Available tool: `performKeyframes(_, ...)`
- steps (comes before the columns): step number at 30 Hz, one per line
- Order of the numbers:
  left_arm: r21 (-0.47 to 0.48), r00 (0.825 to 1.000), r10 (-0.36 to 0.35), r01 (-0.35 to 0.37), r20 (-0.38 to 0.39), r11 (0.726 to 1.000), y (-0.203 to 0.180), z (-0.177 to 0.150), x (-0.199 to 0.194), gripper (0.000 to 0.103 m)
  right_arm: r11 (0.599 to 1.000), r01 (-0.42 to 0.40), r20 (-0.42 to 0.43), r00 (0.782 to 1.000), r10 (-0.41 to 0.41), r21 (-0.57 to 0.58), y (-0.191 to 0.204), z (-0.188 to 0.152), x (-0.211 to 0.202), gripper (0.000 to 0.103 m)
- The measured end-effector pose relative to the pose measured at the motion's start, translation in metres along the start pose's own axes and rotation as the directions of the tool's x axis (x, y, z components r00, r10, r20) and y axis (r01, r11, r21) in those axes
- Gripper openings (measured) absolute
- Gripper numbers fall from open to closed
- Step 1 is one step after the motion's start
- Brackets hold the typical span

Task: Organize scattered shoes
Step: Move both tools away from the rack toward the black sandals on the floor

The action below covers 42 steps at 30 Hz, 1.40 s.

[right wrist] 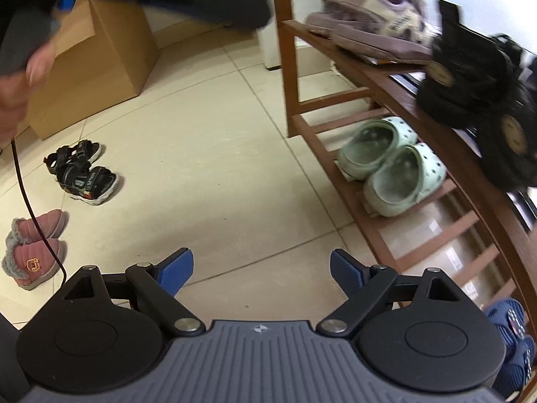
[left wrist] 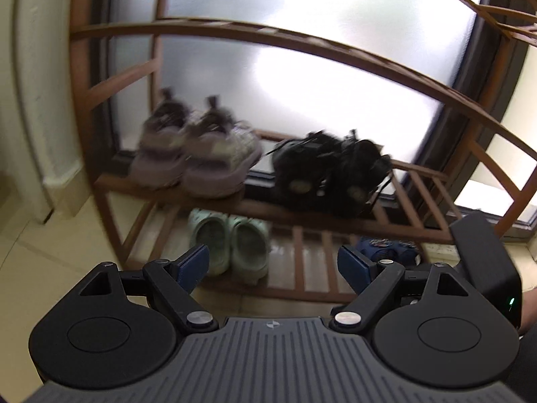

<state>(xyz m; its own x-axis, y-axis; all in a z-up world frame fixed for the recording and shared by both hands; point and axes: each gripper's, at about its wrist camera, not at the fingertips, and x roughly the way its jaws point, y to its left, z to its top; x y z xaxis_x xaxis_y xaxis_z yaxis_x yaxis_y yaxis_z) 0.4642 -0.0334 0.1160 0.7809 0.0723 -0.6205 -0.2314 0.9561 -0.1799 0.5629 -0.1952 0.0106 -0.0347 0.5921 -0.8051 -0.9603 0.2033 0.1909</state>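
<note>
My left gripper (left wrist: 272,262) and right gripper (right wrist: 261,267) both gape wide, holding nothing. Slatted wooden rack (left wrist: 335,213): chunky lilac sneakers (left wrist: 198,154), black shoes (left wrist: 332,174), perforated mint clogs (right wrist: 391,164). Strappy black sandals (right wrist: 82,171) and fuzzy pink slippers (right wrist: 35,248) lie on glossy cream tile (right wrist: 218,154).

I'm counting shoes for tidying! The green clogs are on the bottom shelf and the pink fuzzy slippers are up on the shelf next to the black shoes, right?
Not quite. The green clogs are on the bottom shelf, but the pink fuzzy slippers lie on the floor, away from the shoe rack. The right wrist view shows it.
</note>
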Motion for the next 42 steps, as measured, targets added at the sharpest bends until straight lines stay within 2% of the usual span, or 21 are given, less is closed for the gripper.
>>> performKeyframes(5, -0.096, 0.996, 0.094, -0.094, 0.002, 0.991, 0.044, -0.033, -0.02, 0.085, 1.0, -0.02, -0.014, 1.0, 0.02, -0.021, 0.017, 0.012, 0.015, 0.093)
performKeyframes(9, -0.125, 0.986, 0.164, -0.163, -0.003, 0.979, 0.066, -0.056, -0.039, 0.085, 0.999, -0.043, -0.028, 0.999, 0.043, -0.016, 0.028, 0.019, 0.029, 0.093)
performKeyframes(15, -0.217, 0.963, 0.266, -0.269, -0.045, 0.938, 0.103, -0.101, -0.07, 0.085, 0.996, -0.056, -0.049, 0.997, 0.052, -0.069, 0.055, 0.032, 0.051, 0.093)
performKeyframes(19, -0.312, 0.926, 0.367, -0.375, -0.086, 0.873, 0.139, -0.14, -0.101, 0.085, 0.993, -0.079, -0.065, 0.995, 0.074, -0.09, 0.068, 0.039, 0.067, 0.093)
performKeyframes(24, -0.377, 0.874, 0.468, -0.48, -0.129, 0.792, 0.178, -0.175, -0.139, 0.085, 0.983, -0.128, -0.096, 0.989, 0.116, -0.132, 0.092, 0.053, 0.096, 0.093)
performKeyframes(25, -0.393, 0.859, 0.49, -0.505, -0.147, 0.768, 0.188, -0.184, -0.149, 0.085, 0.979, -0.141, -0.101, 0.987, 0.126, -0.149, 0.1, 0.057, 0.103, 0.093)
performKeyframes(29, -0.409, 0.806, 0.558, -0.585, -0.196, 0.701, 0.216, -0.209, -0.178, 0.085, 0.962, -0.172, -0.113, 0.982, 0.151, -0.21, 0.128, 0.07, 0.128, 0.093)
performKeyframes(33, -0.393, 0.76, 0.609, -0.644, -0.23, 0.656, 0.236, -0.229, -0.199, 0.085, 0.944, -0.211, -0.129, 0.975, 0.184, -0.253, 0.16, 0.078, 0.149, 0.093)
performKeyframes(34, -0.376, 0.737, 0.629, -0.671, -0.246, 0.639, 0.243, -0.237, -0.205, 0.085, 0.938, -0.222, -0.134, 0.972, 0.192, -0.265, 0.168, 0.08, 0.155, 0.093)
performKeyframes(42, -0.319, 0.649, 0.697, -0.759, -0.306, 0.568, 0.291, -0.285, -0.235, 0.085, 0.9, -0.313, -0.19, 0.945, 0.265, -0.303, 0.23, 0.095, 0.197, 0.093)
